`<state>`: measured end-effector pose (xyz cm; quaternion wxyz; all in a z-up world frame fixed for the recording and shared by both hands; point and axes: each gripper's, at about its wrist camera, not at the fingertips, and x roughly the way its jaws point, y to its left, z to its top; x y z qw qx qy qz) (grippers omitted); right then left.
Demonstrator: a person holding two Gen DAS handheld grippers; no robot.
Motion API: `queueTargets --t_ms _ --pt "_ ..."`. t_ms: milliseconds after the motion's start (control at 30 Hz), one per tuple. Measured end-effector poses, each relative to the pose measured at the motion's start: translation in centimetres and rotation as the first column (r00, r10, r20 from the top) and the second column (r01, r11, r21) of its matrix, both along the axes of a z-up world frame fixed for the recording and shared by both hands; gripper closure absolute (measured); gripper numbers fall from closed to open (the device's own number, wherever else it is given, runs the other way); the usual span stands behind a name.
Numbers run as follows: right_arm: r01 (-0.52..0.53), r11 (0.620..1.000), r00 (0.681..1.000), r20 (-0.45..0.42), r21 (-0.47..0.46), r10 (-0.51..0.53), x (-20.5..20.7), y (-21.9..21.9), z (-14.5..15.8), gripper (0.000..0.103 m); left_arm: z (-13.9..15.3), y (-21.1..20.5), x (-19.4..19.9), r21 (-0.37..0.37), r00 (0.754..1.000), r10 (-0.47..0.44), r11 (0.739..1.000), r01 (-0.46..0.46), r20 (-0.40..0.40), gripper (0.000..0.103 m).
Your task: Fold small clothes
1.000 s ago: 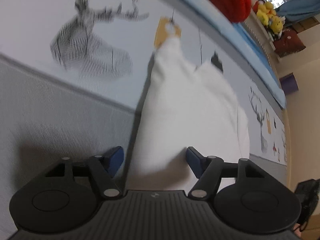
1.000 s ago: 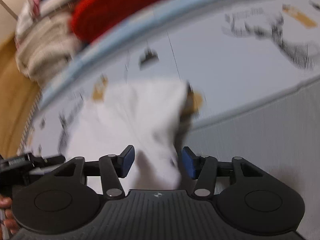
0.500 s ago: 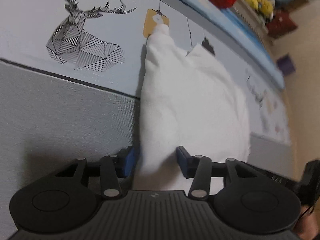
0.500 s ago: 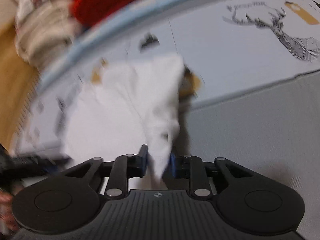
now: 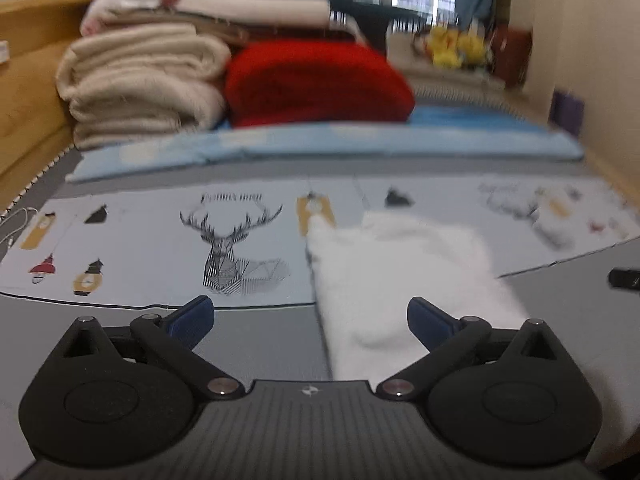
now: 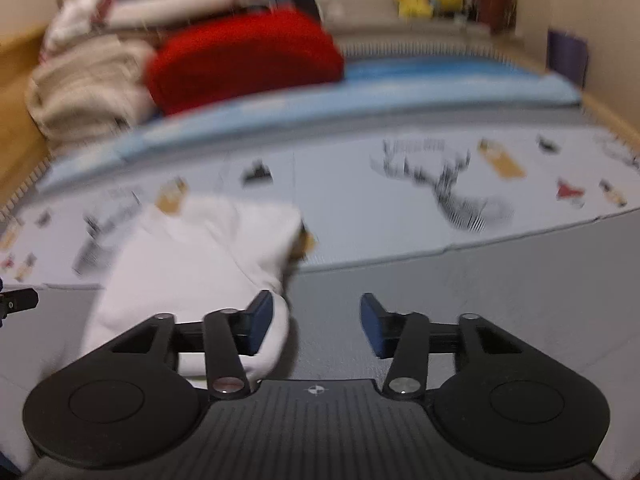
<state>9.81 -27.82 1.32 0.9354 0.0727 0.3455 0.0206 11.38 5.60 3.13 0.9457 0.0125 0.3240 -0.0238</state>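
A small white garment point(image 5: 400, 272) lies folded on the grey and pale-blue deer-print mat point(image 5: 160, 240). My left gripper point(image 5: 310, 316) hovers above the garment's near left edge, its jaws opening wide; the cloth lies below them, not pinched. In the right wrist view the same white garment point(image 6: 192, 264) lies at lower left. My right gripper point(image 6: 316, 324) is over the grey mat just right of it, jaws opening, with only the left fingertip point(image 6: 260, 320) in front of the cloth and nothing between the pads.
Behind the mat runs a blue cushion edge point(image 5: 320, 144), with a red knit bundle point(image 5: 316, 80) and a stack of cream blankets point(image 5: 140, 84) on it. Yellow plush toys point(image 5: 456, 50) sit far back. A wooden frame point(image 5: 24, 92) borders the left. A black tool tip point(image 5: 624, 278) shows at right.
Both grippers held the white garment's near edges earlier; now both have let go, opened, and lifted up and back, so the views level out onto the room.
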Motion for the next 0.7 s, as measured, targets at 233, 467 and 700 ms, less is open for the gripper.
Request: queueTargets --t_ms 233,467,700 --pt "-0.024 1.0 0.995 0.095 -0.013 0.025 -9.7 1.9 3.2 0.043 2.7 -2.8 -10.9 0.004 0.993 -0.021 1.0 0.021 0.119 0.0" --pt "-0.047 0.999 0.998 0.044 -0.02 0.048 -15.3 4.2 0.9 0.041 -1.7 -4.2 -15.0 -0.053 0.999 0.033 0.998 -0.035 -0.034 0.0" --pt "-0.084 0.991 0.995 0.04 -0.108 0.089 -14.4 6.1 0.0 0.04 -2.4 -4.3 -13.8 -0.041 0.995 0.088 0.995 -0.09 -0.049 0.0"
